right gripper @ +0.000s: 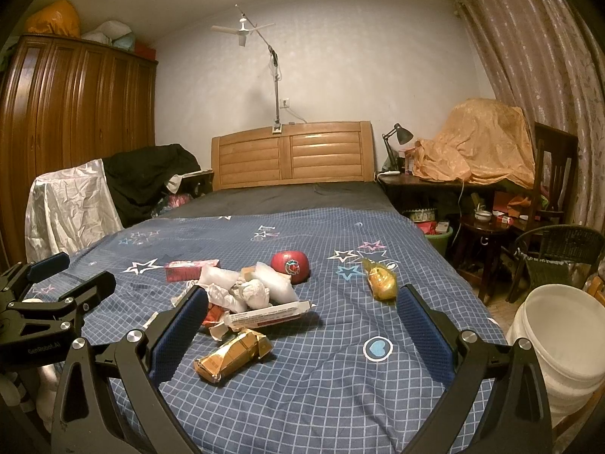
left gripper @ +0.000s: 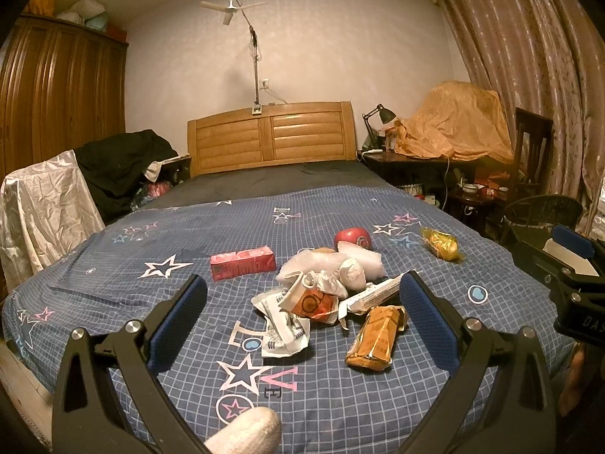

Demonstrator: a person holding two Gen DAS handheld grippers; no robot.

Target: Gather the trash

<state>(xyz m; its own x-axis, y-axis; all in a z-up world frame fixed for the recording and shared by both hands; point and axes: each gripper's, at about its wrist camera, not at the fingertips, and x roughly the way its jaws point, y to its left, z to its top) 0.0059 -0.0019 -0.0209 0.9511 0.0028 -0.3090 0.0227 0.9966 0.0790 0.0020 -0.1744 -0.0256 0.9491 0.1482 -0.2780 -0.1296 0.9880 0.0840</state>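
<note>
Blue checked cotton with printed stars covers the bed (left gripper: 124,265), and the trash lies in a loose heap on it. Going left to right: a flat red carton (left gripper: 242,267) lies apart from the heap, then crumpled white paper (left gripper: 281,325), puffy white plastic bags (left gripper: 332,265), a long white box (left gripper: 374,294), a crushed gold foil packet (left gripper: 378,340), a round red apple-shaped thing (left gripper: 352,237) behind, and a shiny yellow wrapper (left gripper: 440,244) well apart. The left gripper (left gripper: 302,295) hovers over the heap, its blue-padded jaws spread wide and empty. The right gripper (right gripper: 302,302) hangs likewise, jaws apart. A smooth white plastic bucket (right gripper: 559,340) stands beside the bed at far right.
</note>
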